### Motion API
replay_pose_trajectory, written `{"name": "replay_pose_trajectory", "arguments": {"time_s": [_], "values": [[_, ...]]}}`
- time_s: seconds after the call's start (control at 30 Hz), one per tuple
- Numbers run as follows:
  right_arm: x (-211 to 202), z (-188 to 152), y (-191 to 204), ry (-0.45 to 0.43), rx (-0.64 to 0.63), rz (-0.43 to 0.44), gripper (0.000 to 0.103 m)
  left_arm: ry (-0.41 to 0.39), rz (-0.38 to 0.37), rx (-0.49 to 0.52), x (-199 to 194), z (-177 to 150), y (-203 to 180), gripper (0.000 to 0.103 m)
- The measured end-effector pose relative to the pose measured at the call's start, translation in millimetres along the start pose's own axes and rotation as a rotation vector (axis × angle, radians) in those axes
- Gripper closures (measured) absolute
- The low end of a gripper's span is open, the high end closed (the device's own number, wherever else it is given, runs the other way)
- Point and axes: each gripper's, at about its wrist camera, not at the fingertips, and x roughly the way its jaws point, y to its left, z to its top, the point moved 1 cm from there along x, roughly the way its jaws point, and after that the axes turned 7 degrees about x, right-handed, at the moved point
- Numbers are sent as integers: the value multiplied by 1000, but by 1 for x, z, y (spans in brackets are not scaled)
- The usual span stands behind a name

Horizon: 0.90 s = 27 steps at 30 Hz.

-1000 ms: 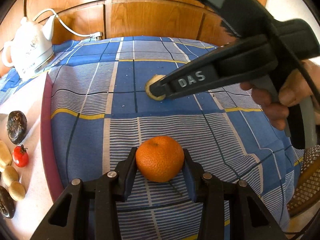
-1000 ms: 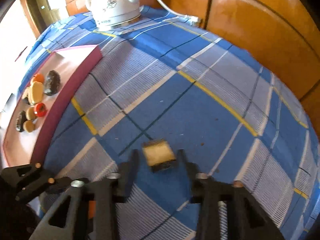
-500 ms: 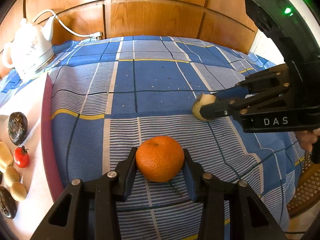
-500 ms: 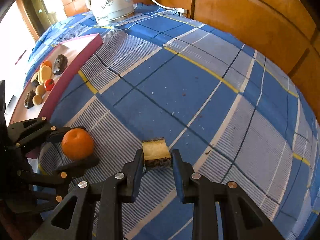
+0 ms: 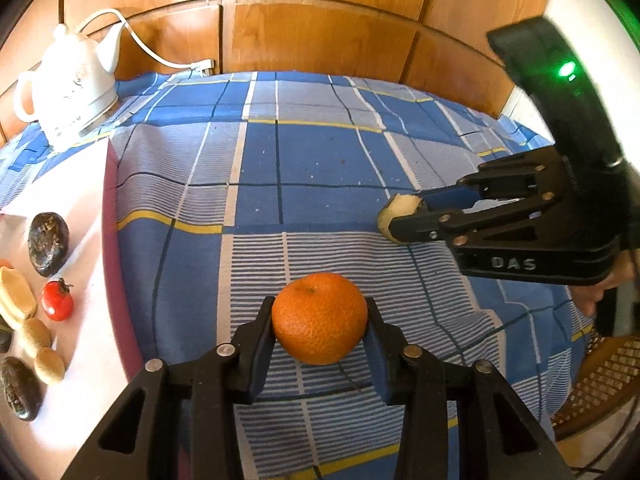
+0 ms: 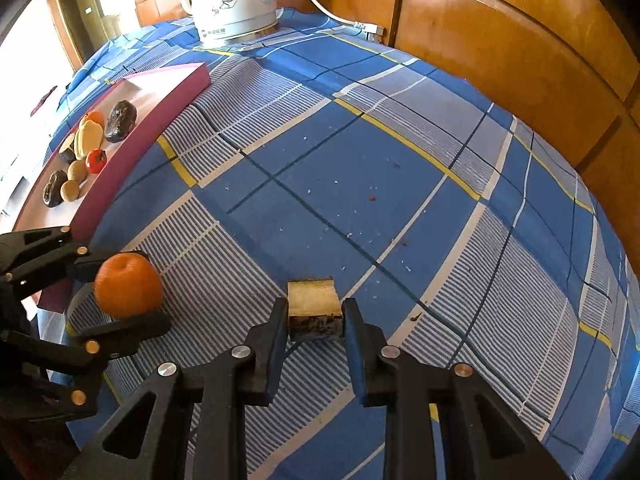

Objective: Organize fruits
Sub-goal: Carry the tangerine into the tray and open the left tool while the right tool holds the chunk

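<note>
Orange [image 5: 319, 318], round, dimpled, clamped by left fingers [image 5: 264, 328], right fingers [image 6: 276, 332] gripping pale fruit chunk [image 6: 314, 307]

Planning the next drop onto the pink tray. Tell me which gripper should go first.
Left. The left gripper is shut on the orange, right beside the pink tray. The right gripper is shut on the cut fruit piece, farther from it across the cloth.

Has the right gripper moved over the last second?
Yes. In the left wrist view, the right gripper has shifted rightward, away from the white kettle, carrying its pale fruit piece.
</note>
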Motion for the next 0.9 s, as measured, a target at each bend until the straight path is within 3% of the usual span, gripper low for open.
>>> {"name": "replay_pose_trajectory", "arguments": {"time_s": [0.33, 0.57, 0.9], "values": [[-1, 0, 0, -3, -4, -11, 76, -65, -18, -34, -36, 4, 12, 62], [-1, -1, 0, -3, -10, -15, 76, -104, -14, -134, -66, -4, 45, 62], [0, -2, 2, -2, -21, -30, 76, -199, 134, -361, -122, -26, 138, 62]]}}
